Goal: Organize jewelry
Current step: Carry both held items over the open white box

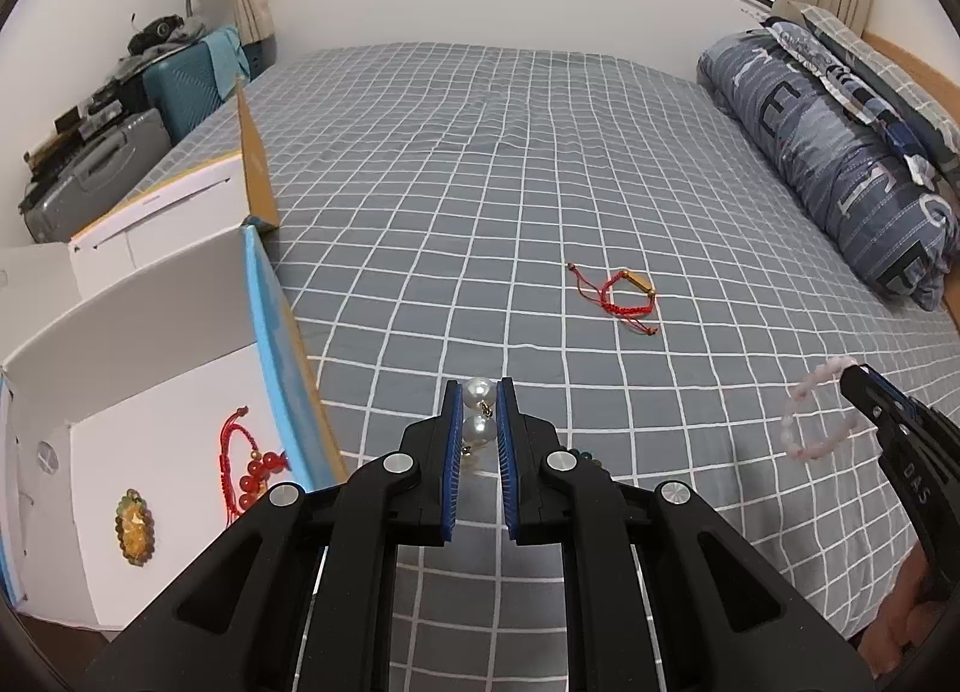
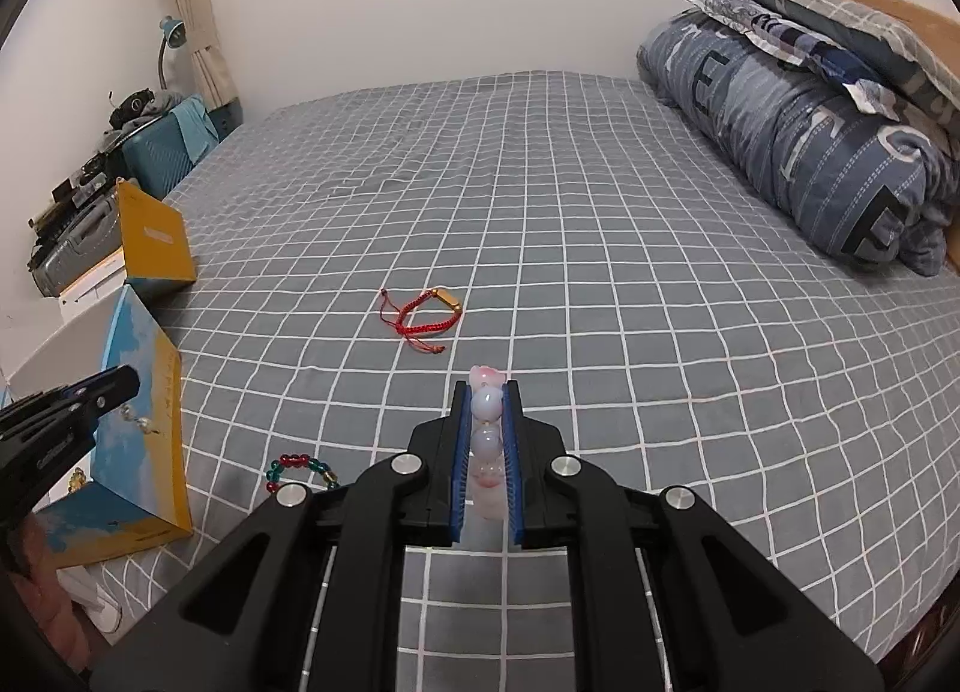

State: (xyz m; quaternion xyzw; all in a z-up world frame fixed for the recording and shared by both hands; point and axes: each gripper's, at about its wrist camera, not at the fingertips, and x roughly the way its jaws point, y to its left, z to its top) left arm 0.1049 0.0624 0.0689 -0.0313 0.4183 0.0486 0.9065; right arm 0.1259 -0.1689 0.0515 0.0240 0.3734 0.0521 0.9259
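Gripping jewelry in both grippers above the checked bed (image 1: 540,164).
The left gripper (image 1: 480,410) had its jaws clenched on pearl earrings (image 1: 479,413); the right gripper (image 2: 487,422) grasped a pink bead bracelet (image 2: 486,440). A red cord bracelet (image 1: 624,296) lay on the bed, well apart from the open white box (image 1: 150,392).

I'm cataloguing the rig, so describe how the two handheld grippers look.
Both look alike. The left gripper and right gripper are matte black plastic, each with two flat fingers lined with ribbed blue pads. Round silver pivot bolts join angular black linkage arms with cut-out slots, and thin bright rails run beneath. Seen side-on, the right gripper carries pale lettering. No cables or sleeves show.
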